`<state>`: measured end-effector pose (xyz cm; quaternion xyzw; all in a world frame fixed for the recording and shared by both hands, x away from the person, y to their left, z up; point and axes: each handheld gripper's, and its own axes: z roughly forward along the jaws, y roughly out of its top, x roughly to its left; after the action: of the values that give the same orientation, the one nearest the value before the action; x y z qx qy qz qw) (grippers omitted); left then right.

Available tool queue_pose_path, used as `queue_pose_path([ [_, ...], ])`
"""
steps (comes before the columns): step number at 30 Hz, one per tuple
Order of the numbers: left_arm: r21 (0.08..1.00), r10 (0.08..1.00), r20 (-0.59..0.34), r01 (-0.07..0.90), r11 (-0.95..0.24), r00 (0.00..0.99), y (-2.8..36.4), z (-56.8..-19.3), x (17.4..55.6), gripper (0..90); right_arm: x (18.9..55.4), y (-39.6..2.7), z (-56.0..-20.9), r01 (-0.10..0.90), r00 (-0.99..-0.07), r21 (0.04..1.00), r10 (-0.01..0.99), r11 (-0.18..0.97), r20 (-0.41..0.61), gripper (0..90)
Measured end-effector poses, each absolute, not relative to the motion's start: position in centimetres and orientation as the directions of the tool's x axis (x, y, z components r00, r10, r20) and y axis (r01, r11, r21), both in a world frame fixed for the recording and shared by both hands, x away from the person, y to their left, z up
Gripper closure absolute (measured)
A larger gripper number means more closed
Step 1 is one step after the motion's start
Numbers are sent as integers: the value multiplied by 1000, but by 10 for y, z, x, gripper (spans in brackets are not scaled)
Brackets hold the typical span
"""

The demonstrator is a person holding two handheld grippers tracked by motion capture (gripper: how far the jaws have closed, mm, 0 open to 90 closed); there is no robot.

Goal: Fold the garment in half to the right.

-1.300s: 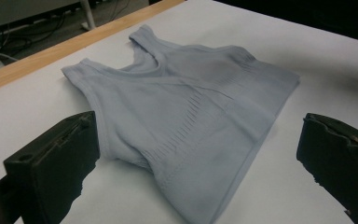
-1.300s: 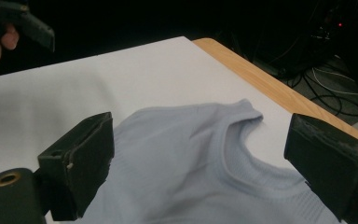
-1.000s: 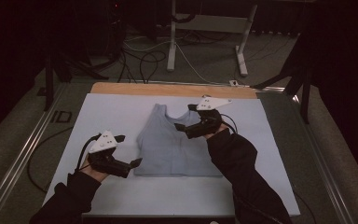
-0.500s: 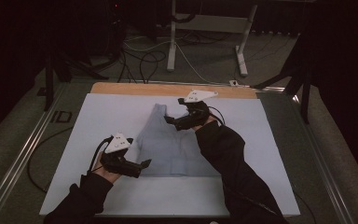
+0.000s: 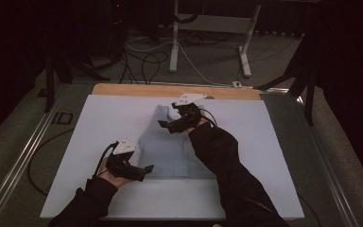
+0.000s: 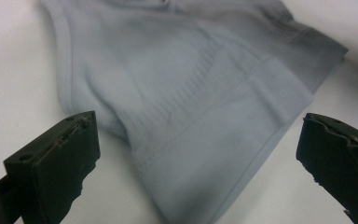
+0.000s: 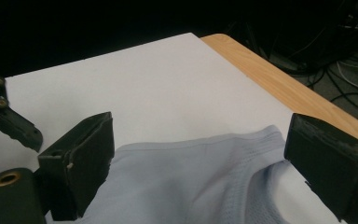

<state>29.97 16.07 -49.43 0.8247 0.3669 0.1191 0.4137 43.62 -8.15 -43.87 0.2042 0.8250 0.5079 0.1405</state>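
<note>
A pale blue-grey sleeveless top (image 5: 165,146) lies flat on the white sheet (image 5: 99,123), neck end away from me. My left gripper (image 5: 146,169) is at the top's near left hem corner. In the left gripper view it (image 6: 198,135) stands open, with the hem of the top (image 6: 191,84) between the wide-apart jaws. My right gripper (image 5: 165,125) hovers over the upper left shoulder area. In the right gripper view it (image 7: 200,144) is open above the strap and armhole of the top (image 7: 191,186).
The sheet covers a table with a bare wooden strip (image 5: 123,89) along the far edge. Beyond it are cables (image 5: 137,52) and a white stand (image 5: 175,42) on the floor. Metal rails (image 5: 23,156) run down the left side. The left gripper's jaw (image 7: 14,126) appears in the right gripper view.
The right gripper has moved left across the top's upper part toward its left shoulder. The left gripper has shifted right, closer to the hem corner. The top has not visibly moved.
</note>
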Motion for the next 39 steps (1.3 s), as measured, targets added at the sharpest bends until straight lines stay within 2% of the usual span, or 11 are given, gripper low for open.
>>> queue_pose_path([
  [7,724,709,-104,542,-427,698,160,-507,301,86,438,-77,-443,207,-880,886,475,414,-17,84],
  [12,680,715,-73,559,-474,695,161,-516,301,229,438,-76,-444,207,-884,884,468,418,-14,84],
  [13,673,717,-65,561,-482,694,161,-517,301,229,438,-76,-444,207,-884,884,468,418,-14,84],
  [14,669,719,-55,560,-488,693,160,-519,301,286,438,-75,-444,202,-885,883,465,424,-21,84],
  [24,638,719,-58,580,-507,692,153,-526,299,450,437,-72,-446,203,-889,877,457,435,-21,84],
  [31,637,699,-45,559,-531,714,145,-524,291,686,438,-69,-446,201,-890,878,455,434,-21,84],
  [36,630,684,-42,551,-547,728,141,-523,289,761,439,-67,-447,202,-892,877,452,437,-20,84],
  [37,630,686,-47,554,-544,727,141,-523,289,807,440,-65,-447,204,-892,876,451,437,-17,84],
  [39,633,690,-54,560,-535,721,141,-523,289,823,442,-64,-449,209,-892,874,451,439,-13,84],
])
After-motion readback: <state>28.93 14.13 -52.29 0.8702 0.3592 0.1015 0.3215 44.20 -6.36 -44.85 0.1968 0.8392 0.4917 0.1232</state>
